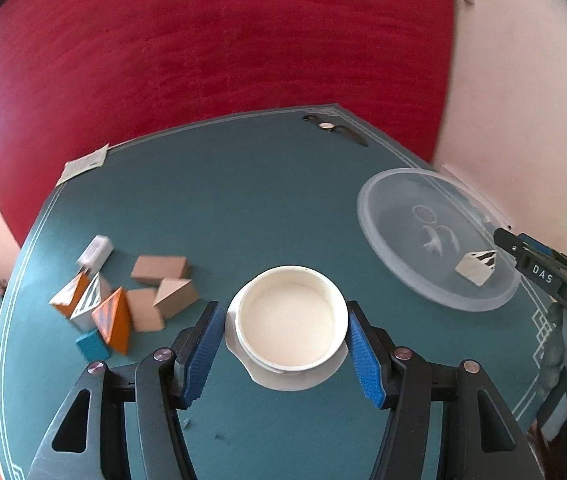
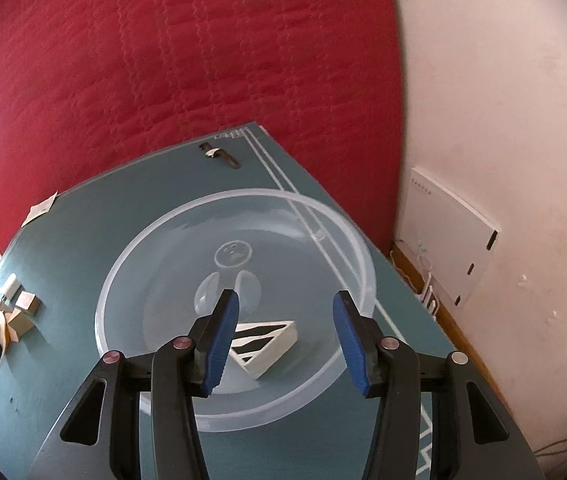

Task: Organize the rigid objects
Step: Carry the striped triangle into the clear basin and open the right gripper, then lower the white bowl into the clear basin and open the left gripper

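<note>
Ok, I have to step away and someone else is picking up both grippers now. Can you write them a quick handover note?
Left gripper: open, its blue pads either side of the white round bowl; whether they touch it I cannot tell.
Right gripper: open, holding nothing, above the clear round plastic tray.
Done: one white wedge block with black stripes lies in the tray.
Left: a cluster of orange, plain wooden and teal blocks, plus a small white box, still sits on the teal table left of the bowl. A wristwatch lies at the far edge.
</note>
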`<state>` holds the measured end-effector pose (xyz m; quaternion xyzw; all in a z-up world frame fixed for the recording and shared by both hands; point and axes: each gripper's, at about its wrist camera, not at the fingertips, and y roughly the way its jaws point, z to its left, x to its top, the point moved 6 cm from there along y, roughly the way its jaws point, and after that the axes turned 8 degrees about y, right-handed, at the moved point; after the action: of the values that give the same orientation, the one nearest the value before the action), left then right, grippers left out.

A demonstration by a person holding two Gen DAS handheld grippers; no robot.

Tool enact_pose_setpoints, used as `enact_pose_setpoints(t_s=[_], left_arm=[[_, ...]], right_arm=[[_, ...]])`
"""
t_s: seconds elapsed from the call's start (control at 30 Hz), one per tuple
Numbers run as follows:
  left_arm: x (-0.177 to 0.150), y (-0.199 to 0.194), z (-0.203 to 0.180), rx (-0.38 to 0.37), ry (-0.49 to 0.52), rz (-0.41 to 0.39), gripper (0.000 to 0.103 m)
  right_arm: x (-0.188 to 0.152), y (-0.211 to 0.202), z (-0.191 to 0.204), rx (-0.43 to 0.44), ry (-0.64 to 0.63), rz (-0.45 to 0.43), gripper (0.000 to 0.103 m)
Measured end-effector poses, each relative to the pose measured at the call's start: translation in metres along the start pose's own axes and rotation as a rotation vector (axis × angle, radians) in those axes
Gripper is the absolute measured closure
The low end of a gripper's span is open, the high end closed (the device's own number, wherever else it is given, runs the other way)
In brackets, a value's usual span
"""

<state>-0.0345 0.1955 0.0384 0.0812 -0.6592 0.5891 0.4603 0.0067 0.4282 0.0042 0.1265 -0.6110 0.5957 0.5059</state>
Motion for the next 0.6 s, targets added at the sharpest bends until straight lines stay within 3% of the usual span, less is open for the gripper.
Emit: enact_pose_setpoints(t_s=[0.6], left_arm=[[0.048, 0.036, -0.094, -0.145, 0.179, -0.024, 0.04]], right_arm=[[0.016, -0.008, -0.025, -0.053, 0.099, -0.07, 0.052]])
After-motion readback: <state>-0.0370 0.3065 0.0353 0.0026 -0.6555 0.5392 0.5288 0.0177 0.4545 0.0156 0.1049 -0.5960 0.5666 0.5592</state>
